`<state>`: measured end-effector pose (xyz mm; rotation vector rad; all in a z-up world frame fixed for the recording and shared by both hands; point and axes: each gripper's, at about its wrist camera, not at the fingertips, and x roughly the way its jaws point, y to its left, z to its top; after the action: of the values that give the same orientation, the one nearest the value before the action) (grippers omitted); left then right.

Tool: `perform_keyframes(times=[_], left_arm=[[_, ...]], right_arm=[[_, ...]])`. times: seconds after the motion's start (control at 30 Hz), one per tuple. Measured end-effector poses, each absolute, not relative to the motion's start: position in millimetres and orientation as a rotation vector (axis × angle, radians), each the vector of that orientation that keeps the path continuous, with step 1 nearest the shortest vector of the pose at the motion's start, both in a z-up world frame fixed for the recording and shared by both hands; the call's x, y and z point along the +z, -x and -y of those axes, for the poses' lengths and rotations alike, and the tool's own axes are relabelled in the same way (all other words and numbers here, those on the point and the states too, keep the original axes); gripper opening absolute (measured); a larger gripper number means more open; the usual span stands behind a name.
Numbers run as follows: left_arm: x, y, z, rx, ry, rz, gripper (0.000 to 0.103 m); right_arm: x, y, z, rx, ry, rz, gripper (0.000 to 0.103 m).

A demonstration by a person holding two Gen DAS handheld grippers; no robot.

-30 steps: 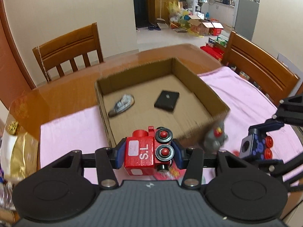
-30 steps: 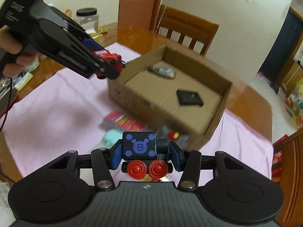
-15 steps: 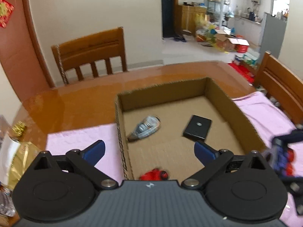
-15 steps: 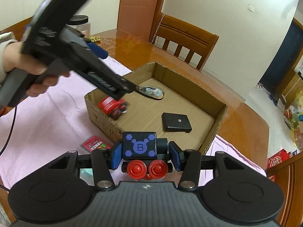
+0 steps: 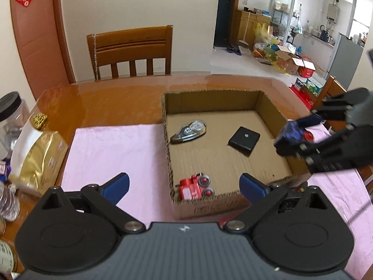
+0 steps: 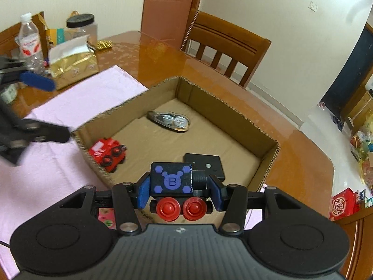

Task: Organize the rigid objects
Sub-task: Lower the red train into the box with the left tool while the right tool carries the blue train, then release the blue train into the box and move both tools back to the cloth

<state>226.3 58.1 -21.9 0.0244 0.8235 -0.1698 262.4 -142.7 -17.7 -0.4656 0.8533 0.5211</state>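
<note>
Nearest the right wrist camera, the right gripper (image 6: 178, 192) has its jaws clenched on a black toy wagon (image 6: 171, 179), blue pads pressing its two sides; the wagon has a blue bear emblem with the letter B on top, blue hexagons at the corners and two red wheels facing the camera, and it hangs over the near edge of the cardboard box (image 6: 233, 107). The left gripper (image 5: 184, 185) has its jaws released and spread wide with nothing between them, its blue pads flanking the box's near left corner as seen from the left wrist. Inside the open, low-walled box, a red toy engine (image 5: 195, 187) with a white label and red-centred black wheels lies tipped on its side in that near corner, against the wall. Farther in lie a flat black square block (image 5: 244, 140) toward the right and a clear, grey teardrop-shaped object (image 5: 189, 131) toward the left, well apart from each other. The box stands on a pink cloth (image 5: 112, 149) over the glossy wooden bench (image 5: 112, 102); a gold bag (image 5: 37, 161) stands at the bench's left edge.
</note>
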Motion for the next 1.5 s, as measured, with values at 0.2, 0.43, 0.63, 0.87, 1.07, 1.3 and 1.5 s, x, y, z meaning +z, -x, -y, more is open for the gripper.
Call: perform_keyframes(times=[0.2,0.43,0.63,0.87,1.07,1.3,1.5], left_arm=[[-24,-213,-62,-0.141,-0.048,-0.833,0.1],[-28,-209,-61,-0.145,-0.036,-0.855,0.1],[-28,-201,-56,-0.161,-0.046,-0.856,0.1],[-25,-188,-51,-0.177,-0.068,-0.844,0.1],[-26,-170,-53,-0.199,-0.085,-0.823,0.101],[-38,-146,-48,-0.249,-0.114,-0.808,0.102],[-54,-125,-33,-0.335,-0.099,-0.841,0.102]], right_arm=[[-31,-290,148,0.488,0.46,-0.899,0.074],[-29,-287,154,0.518,0.394,-0.869,0.103],[-23,-271,153,0.523,0.37,-0.866,0.103],[-20,-247,155,0.483,0.364,-0.869,0.103],[-24,-215,159,0.412,0.329,-0.884,0.103],[-35,-154,163,0.25,0.239,-0.872,0.103],[-53,-95,169,0.104,0.147,-0.886,0.103]])
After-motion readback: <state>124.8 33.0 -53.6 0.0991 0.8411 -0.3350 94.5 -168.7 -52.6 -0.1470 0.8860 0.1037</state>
